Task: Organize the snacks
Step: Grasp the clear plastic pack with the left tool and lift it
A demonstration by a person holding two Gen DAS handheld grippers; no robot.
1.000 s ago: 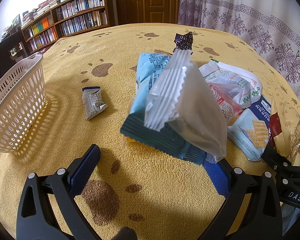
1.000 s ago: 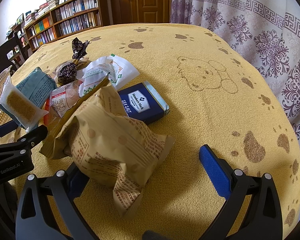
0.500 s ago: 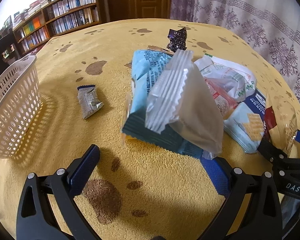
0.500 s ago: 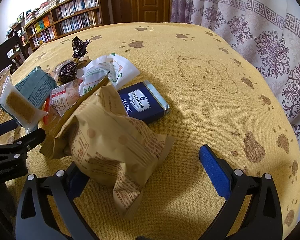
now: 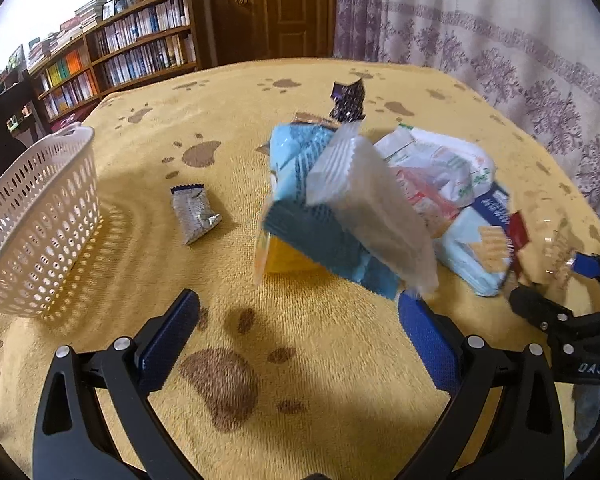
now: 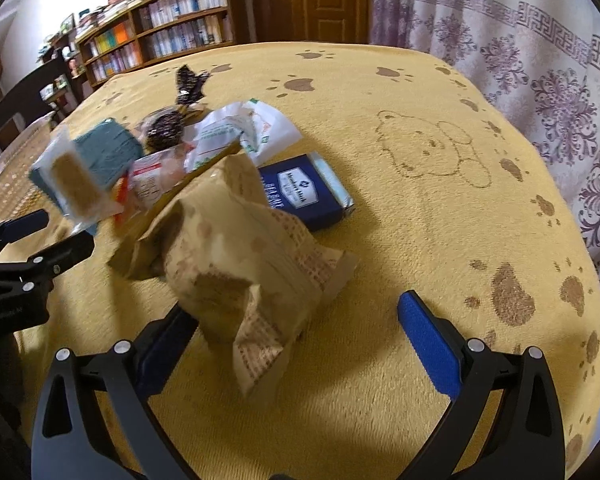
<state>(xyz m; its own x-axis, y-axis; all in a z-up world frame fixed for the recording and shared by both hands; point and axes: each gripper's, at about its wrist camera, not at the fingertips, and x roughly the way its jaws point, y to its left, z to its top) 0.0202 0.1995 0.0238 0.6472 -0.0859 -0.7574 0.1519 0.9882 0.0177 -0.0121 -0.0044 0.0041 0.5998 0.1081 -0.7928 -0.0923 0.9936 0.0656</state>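
Left of the spread left hand-held gripper point(image 5: 298, 326) stands a white basket point(image 5: 40, 232), unseen beyond the spread right hand-held gripper point(image 6: 296, 334), whose view faces a brown snack bag point(image 6: 236, 264).

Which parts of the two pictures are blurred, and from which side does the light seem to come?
Left wrist view: the clear cracker packet and teal packet are motion-blurred, while the white basket is sharp and throws its dotted shadow to its right. Right wrist view: the brown paper bag is slightly smeared; the bookshelf bends from fisheye distortion.
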